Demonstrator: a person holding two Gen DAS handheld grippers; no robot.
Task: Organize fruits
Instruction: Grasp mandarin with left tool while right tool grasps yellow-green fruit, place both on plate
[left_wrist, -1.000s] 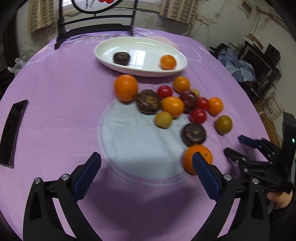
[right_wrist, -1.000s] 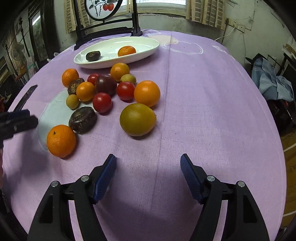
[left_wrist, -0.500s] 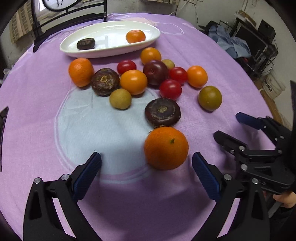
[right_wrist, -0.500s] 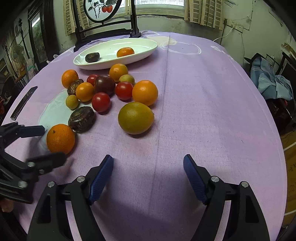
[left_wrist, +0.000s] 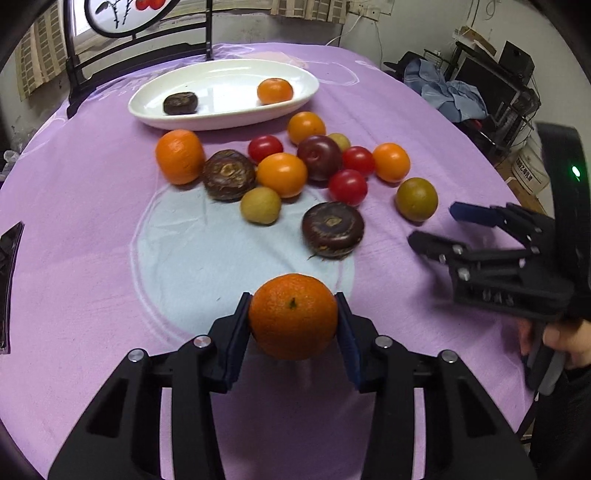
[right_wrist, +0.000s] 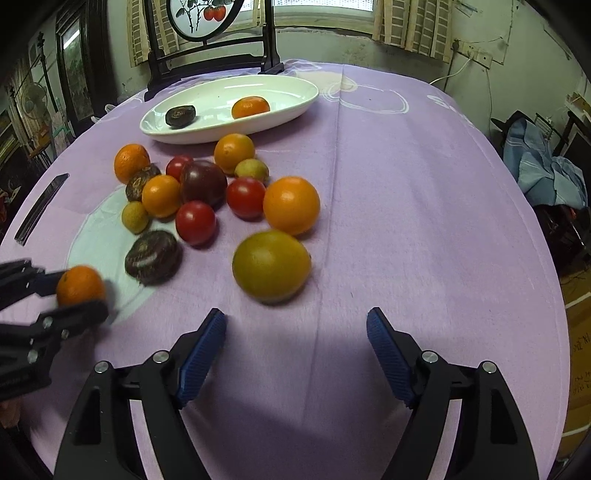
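My left gripper (left_wrist: 293, 317) is shut on an orange (left_wrist: 293, 315), near the table's front; it also shows in the right wrist view (right_wrist: 80, 285). A white oval dish (left_wrist: 221, 114) at the back holds a dark brown fruit (left_wrist: 180, 103) and a small orange (left_wrist: 274, 91). Several loose fruits lie in front of the dish: oranges, red tomatoes, a dark plum (left_wrist: 319, 157), brown fruits and a green-yellow fruit (right_wrist: 271, 265). My right gripper (right_wrist: 295, 350) is open and empty, just short of the green-yellow fruit.
The round table has a purple cloth (right_wrist: 424, 221) with a pale blue patch. A dark flat strip (right_wrist: 40, 208) lies at the left edge. A black stand (right_wrist: 210, 59) rises behind the dish. Clothes and shelves stand off to the right.
My left gripper has moved up to the nearest orange and shut on it. My right gripper has edged closer to the green-yellow fruit and stays open.
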